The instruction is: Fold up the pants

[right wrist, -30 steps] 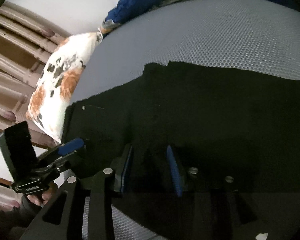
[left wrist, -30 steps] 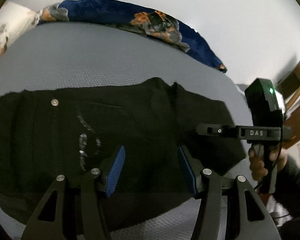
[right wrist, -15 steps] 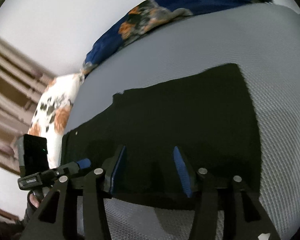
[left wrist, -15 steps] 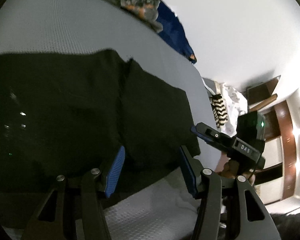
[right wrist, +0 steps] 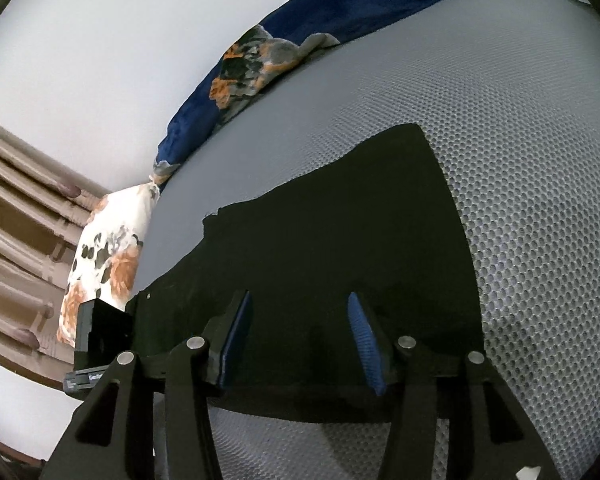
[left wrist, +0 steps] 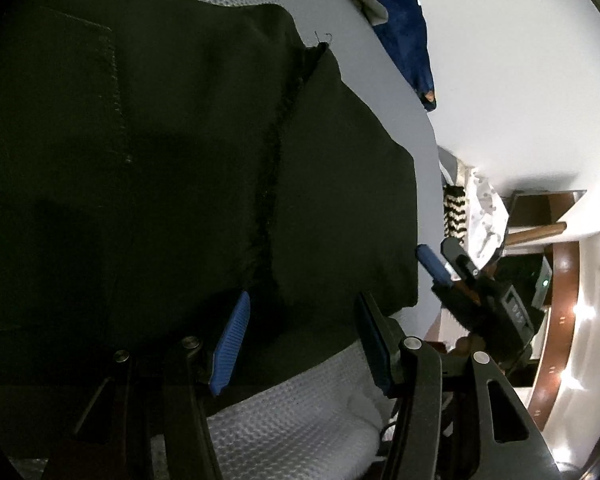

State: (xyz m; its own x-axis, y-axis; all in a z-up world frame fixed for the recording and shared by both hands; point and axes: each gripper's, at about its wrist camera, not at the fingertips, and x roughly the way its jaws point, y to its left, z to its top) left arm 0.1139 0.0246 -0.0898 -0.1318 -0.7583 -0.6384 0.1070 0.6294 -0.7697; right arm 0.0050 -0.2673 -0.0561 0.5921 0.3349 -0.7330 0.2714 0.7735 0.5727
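Black pants [left wrist: 160, 160] lie flat on the grey mesh mattress [right wrist: 520, 160], folded lengthwise with a seam running down the middle. My left gripper [left wrist: 300, 344] is open and empty, low over the near edge of the pants by the leg end. My right gripper [right wrist: 300, 340] is open and empty above the near edge of the pants [right wrist: 340, 248]. The right gripper's blue fingers [left wrist: 432, 264] show in the left wrist view just past the hem. The left gripper's body [right wrist: 100, 332] shows at the waist end in the right wrist view.
A dark blue floral blanket [right wrist: 268, 64] lies along the wall at the far side of the mattress. A white floral pillow [right wrist: 104, 264] sits by the headboard [right wrist: 16, 248]. A chevron-striped cloth and white fabric [left wrist: 472, 212] hang past the mattress end. The mattress's near edge [left wrist: 300, 420] lies below my left fingers.
My left gripper has swung right toward the leg hem and come closer to the cloth. My right gripper has pulled back and turned, showing the whole hem end. Both stay open.
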